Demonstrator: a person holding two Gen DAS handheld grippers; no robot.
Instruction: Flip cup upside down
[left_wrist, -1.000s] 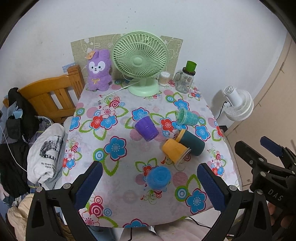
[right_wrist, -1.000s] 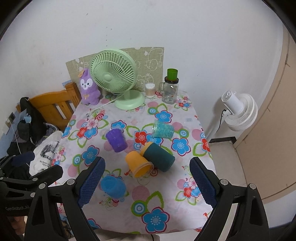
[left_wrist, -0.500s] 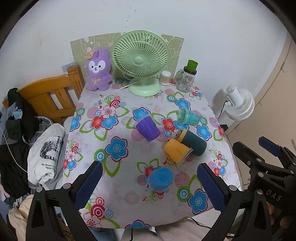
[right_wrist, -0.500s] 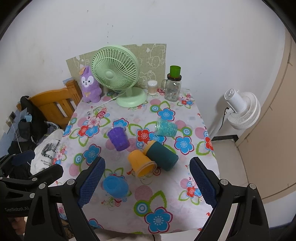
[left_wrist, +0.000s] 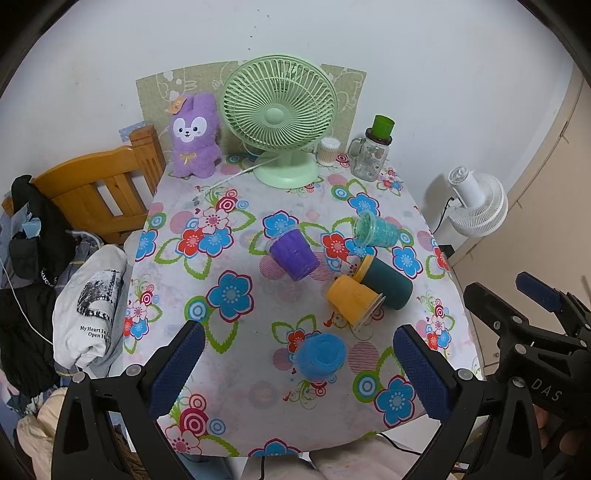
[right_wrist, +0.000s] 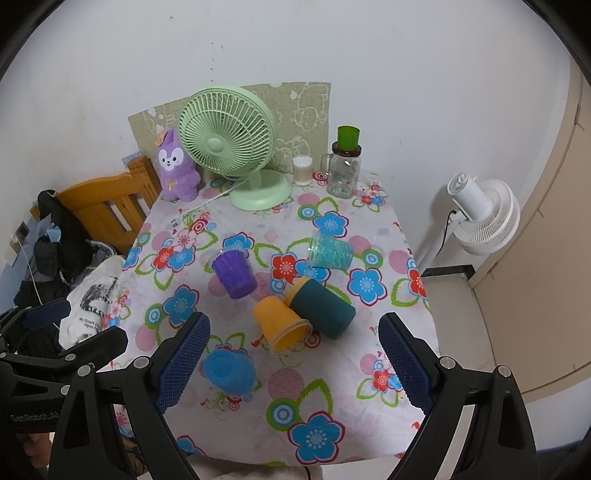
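Several cups sit on the flowered tablecloth (left_wrist: 236, 302). A blue cup (left_wrist: 320, 355) (right_wrist: 228, 371) stands upside down near the front edge. A yellow cup (left_wrist: 354, 298) (right_wrist: 281, 324), a dark teal cup (left_wrist: 384, 283) (right_wrist: 320, 307) and a clear teal cup (left_wrist: 375, 232) (right_wrist: 329, 249) lie on their sides. A purple cup (left_wrist: 294, 254) (right_wrist: 234, 272) stands upside down. My left gripper (left_wrist: 295, 365) is open, high above the front edge. My right gripper (right_wrist: 293, 363) is open and empty above the front of the table.
A green desk fan (left_wrist: 279, 114), a purple plush (left_wrist: 193, 136), a glass jar with green lid (left_wrist: 371, 155) and a small swab container (left_wrist: 328, 150) stand at the back. A wooden chair (left_wrist: 99, 188) with clothes is left. A white floor fan (left_wrist: 478, 206) is right.
Both views have shifted slightly; the table sits a little lower and nearer in frame. The cups have not moved. Both grippers stay open.
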